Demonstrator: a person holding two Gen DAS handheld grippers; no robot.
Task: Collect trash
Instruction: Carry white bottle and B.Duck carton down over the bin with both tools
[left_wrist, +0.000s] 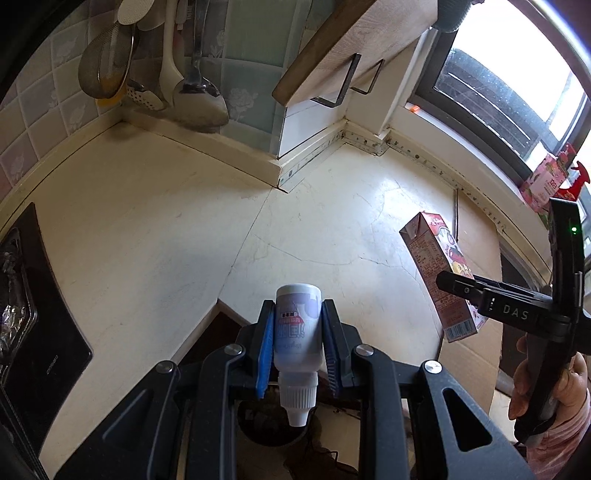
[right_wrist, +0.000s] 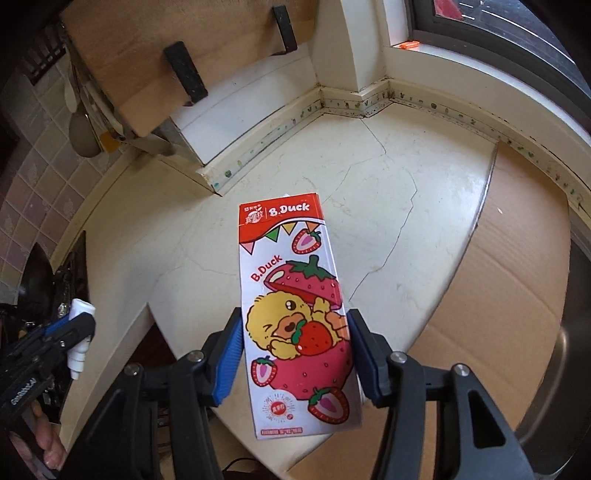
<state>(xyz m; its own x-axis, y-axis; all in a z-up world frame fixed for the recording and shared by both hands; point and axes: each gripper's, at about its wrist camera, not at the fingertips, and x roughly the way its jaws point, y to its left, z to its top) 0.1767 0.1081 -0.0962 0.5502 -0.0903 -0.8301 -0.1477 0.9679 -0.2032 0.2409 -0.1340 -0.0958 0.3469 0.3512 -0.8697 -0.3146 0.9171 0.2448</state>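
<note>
I'm carrying both pieces off the surface (left_wrist: 155, 229), left tongs (left_wrist: 297, 343) pinching the small bottle (left_wrist: 298, 332), right tongs (right_wrist: 295, 350) clamping the strawberry carton (right_wrist: 295, 314) mid-air; next I'm needing a bin, none clearly visible.

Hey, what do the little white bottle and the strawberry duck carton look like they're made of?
The little white bottle looks like matte, slightly translucent plastic, judging by its ribbed moulded cap and the printed label wrapped around it. The strawberry duck carton looks like coated paperboard: flat printed panels, sharp folded edges and a faint gloss. Whether the carton has a foil lining cannot be seen.
</note>
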